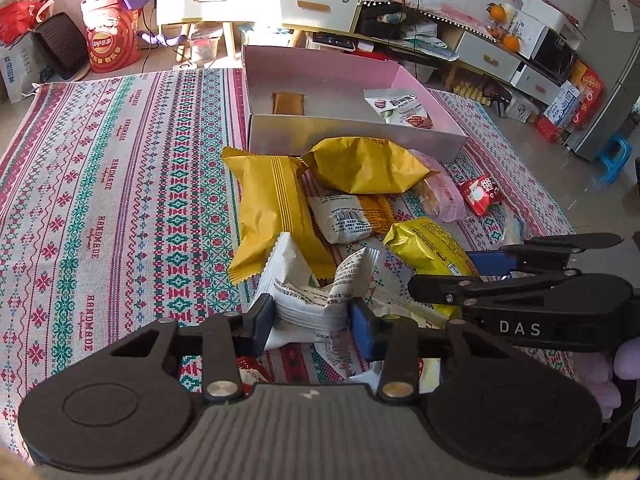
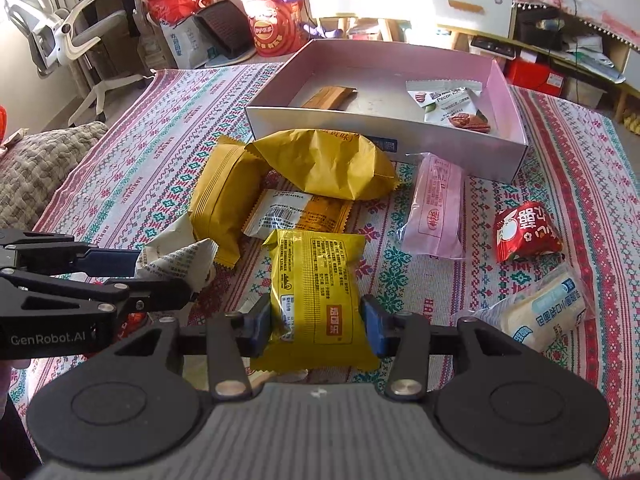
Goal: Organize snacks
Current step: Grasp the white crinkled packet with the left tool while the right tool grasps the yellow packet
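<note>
My left gripper (image 1: 310,318) is shut on a white snack packet (image 1: 308,296), seen from the side in the right wrist view (image 2: 176,264). My right gripper (image 2: 316,322) is shut on a bright yellow packet (image 2: 316,280), which also shows in the left wrist view (image 1: 428,252). A pile of snacks lies ahead: two mustard packets (image 2: 324,164) (image 2: 224,196), a white-and-orange packet (image 2: 296,212), a pink packet (image 2: 436,204), a red packet (image 2: 524,232) and a pale blue-white packet (image 2: 548,308). The pink open box (image 2: 376,128) holds a brown bar (image 2: 328,96) and a pecan packet (image 2: 452,104).
A patterned cloth (image 1: 100,184) covers the surface. A grey cushion (image 2: 44,160) sits at its left edge. Beyond the far edge stand white drawers (image 1: 256,0), bags (image 1: 112,40), an office chair (image 2: 60,28) and a low cabinet (image 1: 508,56).
</note>
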Action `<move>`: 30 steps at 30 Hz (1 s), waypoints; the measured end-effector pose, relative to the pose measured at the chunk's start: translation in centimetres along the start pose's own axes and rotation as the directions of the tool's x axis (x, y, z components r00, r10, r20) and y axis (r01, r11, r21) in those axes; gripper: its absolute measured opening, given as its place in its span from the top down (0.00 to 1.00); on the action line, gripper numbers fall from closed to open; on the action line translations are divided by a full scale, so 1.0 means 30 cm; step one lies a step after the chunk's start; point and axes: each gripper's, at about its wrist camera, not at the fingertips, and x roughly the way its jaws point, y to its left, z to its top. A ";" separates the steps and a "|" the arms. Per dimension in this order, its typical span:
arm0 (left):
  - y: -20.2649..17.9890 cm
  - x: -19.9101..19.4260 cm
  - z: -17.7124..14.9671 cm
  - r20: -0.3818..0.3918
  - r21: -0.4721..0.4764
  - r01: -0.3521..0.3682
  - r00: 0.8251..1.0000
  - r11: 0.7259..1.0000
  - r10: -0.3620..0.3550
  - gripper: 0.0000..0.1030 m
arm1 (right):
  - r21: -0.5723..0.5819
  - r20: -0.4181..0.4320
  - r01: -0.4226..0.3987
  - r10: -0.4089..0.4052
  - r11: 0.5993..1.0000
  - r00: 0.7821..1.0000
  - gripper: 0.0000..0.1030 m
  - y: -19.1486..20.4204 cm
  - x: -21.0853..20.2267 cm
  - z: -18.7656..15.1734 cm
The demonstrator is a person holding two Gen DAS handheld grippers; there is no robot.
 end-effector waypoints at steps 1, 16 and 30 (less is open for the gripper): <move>-0.002 -0.001 0.000 -0.001 0.002 0.001 1.000 1.000 -0.001 0.55 | 0.001 0.003 -0.002 0.002 1.000 1.000 0.59 -0.001 -0.003 0.002; -0.019 -0.032 0.011 0.009 0.008 0.030 1.000 1.000 -0.030 0.62 | 0.048 0.034 -0.012 0.010 0.999 0.999 0.59 -0.036 -0.034 0.032; -0.052 0.058 0.006 -0.043 0.065 0.002 0.999 0.998 0.001 0.37 | 0.050 -0.007 0.001 0.000 0.999 1.000 0.59 -0.035 -0.011 0.020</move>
